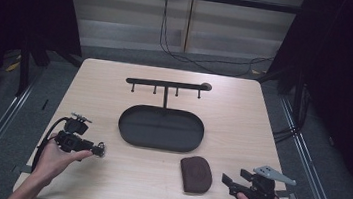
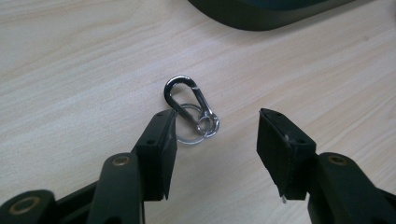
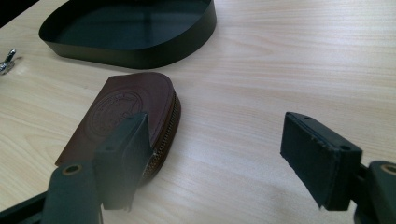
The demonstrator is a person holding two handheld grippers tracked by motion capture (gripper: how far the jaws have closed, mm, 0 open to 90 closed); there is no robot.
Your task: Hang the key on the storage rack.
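Note:
A silver carabiner (image 2: 183, 95) with key rings lies flat on the wooden table, just past the tip of my left gripper's (image 2: 217, 140) left jaw; the jaws stand apart and nothing is pressed between them. In the high view the left gripper (image 1: 100, 149) sits at the front left in a hand, pointing right. A brown leather zip pouch (image 3: 126, 109) (image 1: 195, 174) lies left of my right gripper (image 3: 224, 140), whose jaws are wide apart and hold nothing. The right gripper (image 1: 227, 181) rests at the front right. The carabiner (image 3: 7, 60) also glints at the far left of the right gripper view.
A black oval tray (image 1: 159, 140) sits mid-table with a black hook rack (image 1: 167, 84) rising behind it. The tray's wall (image 3: 140, 51) lies beyond the pouch. The table's edge runs close below both hands. Cables trail on the floor behind.

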